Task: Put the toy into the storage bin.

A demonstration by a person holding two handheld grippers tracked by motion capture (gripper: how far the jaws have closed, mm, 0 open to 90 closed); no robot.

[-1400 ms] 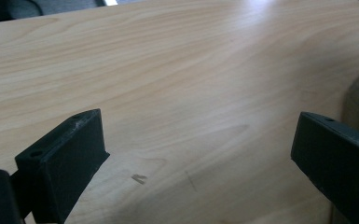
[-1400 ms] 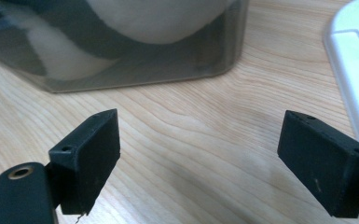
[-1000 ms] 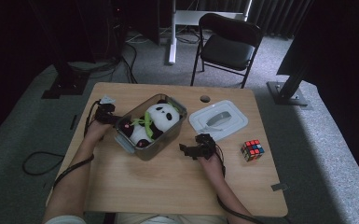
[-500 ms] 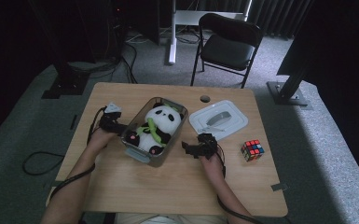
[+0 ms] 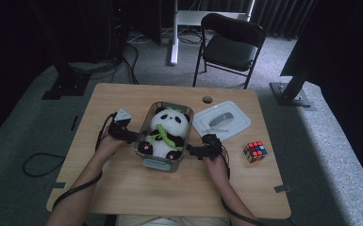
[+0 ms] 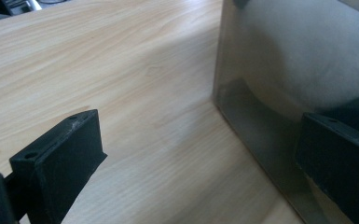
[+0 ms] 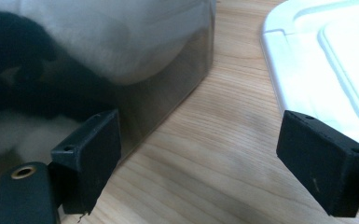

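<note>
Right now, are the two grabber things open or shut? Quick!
Left gripper: open, holding nothing, beside the clear box with the panda.
Right gripper: open, holding nothing, at the box's other side.

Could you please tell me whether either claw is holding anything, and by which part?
Nothing is held: both the left claw and the right claw stand open beside the clear bin.

High view looking forward and down over whole table (image 5: 122, 188). Gripper views sitting low, very near, facing opposite walls of clear bin (image 5: 147, 126) (image 6: 242, 112) (image 7: 177, 88); sharing bin and tabletop.
</note>
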